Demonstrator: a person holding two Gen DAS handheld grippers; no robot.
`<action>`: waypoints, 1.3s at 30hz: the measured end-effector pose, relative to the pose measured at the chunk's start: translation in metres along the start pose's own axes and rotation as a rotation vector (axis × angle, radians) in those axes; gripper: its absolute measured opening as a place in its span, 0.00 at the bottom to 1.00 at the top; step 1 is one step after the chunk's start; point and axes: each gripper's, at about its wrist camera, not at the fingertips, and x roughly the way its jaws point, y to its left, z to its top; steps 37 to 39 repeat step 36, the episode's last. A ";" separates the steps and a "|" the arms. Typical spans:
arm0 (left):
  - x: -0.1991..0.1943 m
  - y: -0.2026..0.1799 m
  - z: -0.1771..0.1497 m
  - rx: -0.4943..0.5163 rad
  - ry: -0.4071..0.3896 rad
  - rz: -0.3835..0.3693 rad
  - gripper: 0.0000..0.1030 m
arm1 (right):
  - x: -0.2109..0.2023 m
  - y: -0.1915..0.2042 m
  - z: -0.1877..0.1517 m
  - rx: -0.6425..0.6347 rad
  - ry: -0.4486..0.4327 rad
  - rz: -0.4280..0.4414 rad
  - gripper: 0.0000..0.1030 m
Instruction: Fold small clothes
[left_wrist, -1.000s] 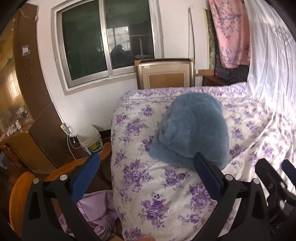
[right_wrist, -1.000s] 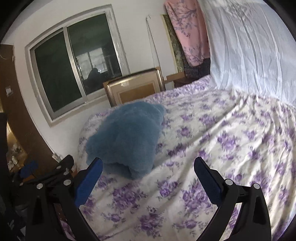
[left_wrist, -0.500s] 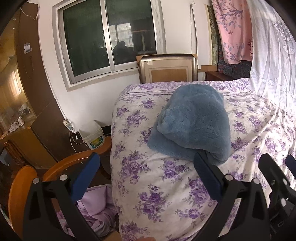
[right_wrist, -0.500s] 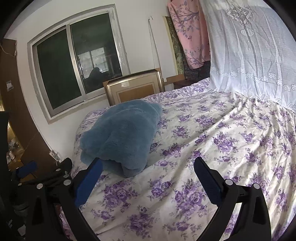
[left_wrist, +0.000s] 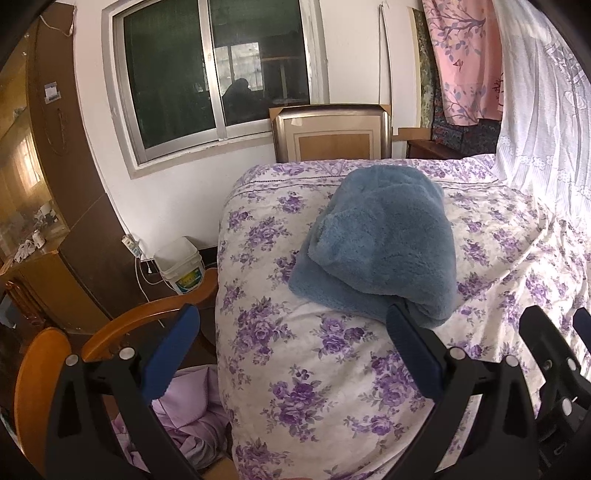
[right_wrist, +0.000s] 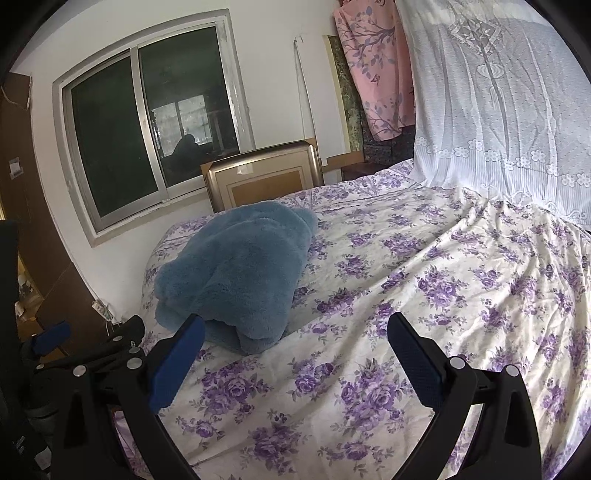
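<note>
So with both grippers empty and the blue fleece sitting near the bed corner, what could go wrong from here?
1. The blue fleece lies close to the edge of the bed; a push from the left gripper could slide it off toward the chair.
2. It is thick and loosely bundled, so the right gripper may pinch one layer and undo the fold.
</note>
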 end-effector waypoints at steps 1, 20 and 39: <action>0.000 -0.001 0.000 0.002 -0.001 0.000 0.96 | 0.000 -0.001 0.000 0.002 0.001 0.002 0.97; -0.002 -0.003 0.004 0.017 -0.038 0.026 0.96 | 0.000 -0.003 0.001 0.001 -0.002 -0.004 0.97; -0.006 -0.004 0.003 0.013 -0.042 0.017 0.96 | 0.000 -0.003 0.004 0.006 -0.009 -0.007 0.97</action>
